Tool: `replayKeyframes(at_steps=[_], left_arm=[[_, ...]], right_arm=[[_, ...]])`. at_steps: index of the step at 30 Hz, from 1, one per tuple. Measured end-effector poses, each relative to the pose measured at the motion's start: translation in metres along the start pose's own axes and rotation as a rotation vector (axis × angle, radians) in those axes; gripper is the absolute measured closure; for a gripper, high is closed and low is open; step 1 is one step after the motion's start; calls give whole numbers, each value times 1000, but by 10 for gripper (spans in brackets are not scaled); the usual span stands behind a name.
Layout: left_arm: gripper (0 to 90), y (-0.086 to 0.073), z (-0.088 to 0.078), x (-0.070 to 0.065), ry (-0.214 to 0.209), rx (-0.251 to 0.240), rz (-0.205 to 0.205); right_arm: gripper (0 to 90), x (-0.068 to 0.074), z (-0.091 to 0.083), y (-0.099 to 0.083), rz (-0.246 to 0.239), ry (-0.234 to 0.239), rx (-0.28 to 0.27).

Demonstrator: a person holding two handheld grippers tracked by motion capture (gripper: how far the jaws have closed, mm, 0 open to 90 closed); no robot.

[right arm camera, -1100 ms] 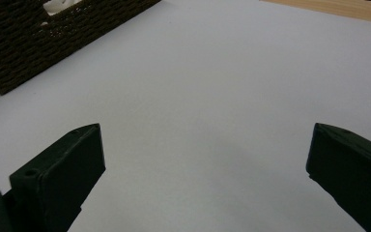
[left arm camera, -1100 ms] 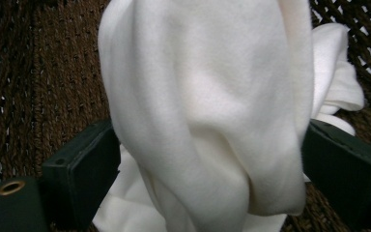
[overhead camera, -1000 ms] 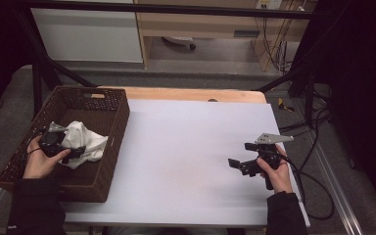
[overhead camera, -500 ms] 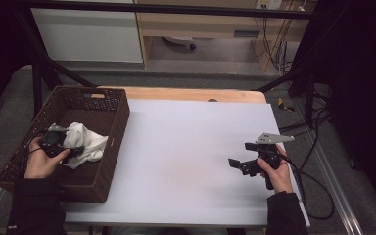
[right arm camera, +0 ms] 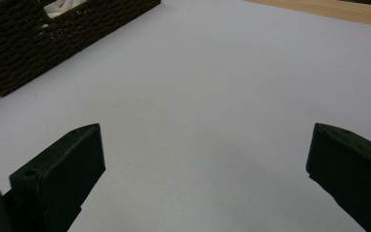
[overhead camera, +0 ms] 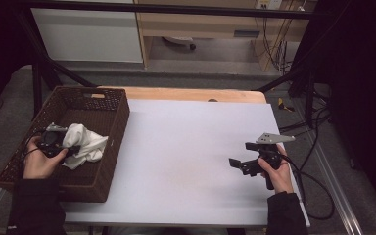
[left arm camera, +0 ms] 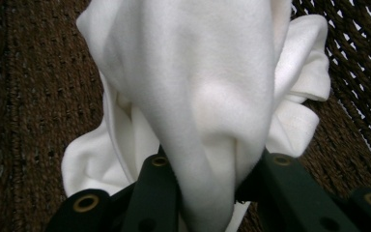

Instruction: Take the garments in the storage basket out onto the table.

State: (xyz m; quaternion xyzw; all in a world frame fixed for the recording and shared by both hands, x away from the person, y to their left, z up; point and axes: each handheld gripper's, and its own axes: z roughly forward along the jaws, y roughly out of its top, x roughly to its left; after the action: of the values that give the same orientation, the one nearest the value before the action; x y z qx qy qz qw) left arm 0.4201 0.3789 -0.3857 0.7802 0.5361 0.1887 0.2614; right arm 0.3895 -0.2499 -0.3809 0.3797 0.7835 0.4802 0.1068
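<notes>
Left tongs have the white cloth pinched inside the wicker basket

At 9 o'clock on the white surface, the left pair is clamped on a bunched fold of cloth, probably so it comes up in one wad instead of dragging on the weave. Over at 3 o'clock the right tongs sit spread wide apart over bare surface, looks like they're just parked ready to take a corner.

The white cloth runs past the top edge and hides the left gripper's jaw tips inside the basket
</notes>
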Motion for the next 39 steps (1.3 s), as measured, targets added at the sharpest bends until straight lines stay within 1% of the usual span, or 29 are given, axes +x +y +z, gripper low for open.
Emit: replayKeyframes(at_steps=[3,4,5,6,7,13,18,19,24,25,26,34,39], left_arm=[[755,1,-4,1,2,-5,-6],[756,2,-5,1,-5,5,-9],[755,4,-6,1,-21,33,-16],[756,5,-7,1,-26,45,-19],[756,5,-8,2,-24,47,-14],[766,7,-13,2,-30,30,-22],[771,8,-17,1,-34,4,-29],[772,9,-18,1,-41,3,-28],[773,11,-21,-1,-43,-2,-21],[773,12,-24,-2,-46,-15,-25],[774,12,-24,-2,-46,-15,-25],[775,15,-40,-5,-63,-51,-25],[775,17,-50,-7,-85,-65,-25]], right_arm=[[7,0,0,0,-3,2,3],[7,0,0,0,-2,2,2],[7,0,0,0,-2,1,3],[7,0,0,0,-3,1,3],[7,0,0,0,-4,1,4],[7,0,0,0,-2,1,1],[7,0,0,0,-1,1,3],[7,0,0,0,0,-1,2],[7,0,0,0,2,0,1],[7,0,0,0,0,0,2],[7,0,0,0,0,0,2],[7,0,0,0,0,-2,3],[7,0,0,0,-1,-2,4]])
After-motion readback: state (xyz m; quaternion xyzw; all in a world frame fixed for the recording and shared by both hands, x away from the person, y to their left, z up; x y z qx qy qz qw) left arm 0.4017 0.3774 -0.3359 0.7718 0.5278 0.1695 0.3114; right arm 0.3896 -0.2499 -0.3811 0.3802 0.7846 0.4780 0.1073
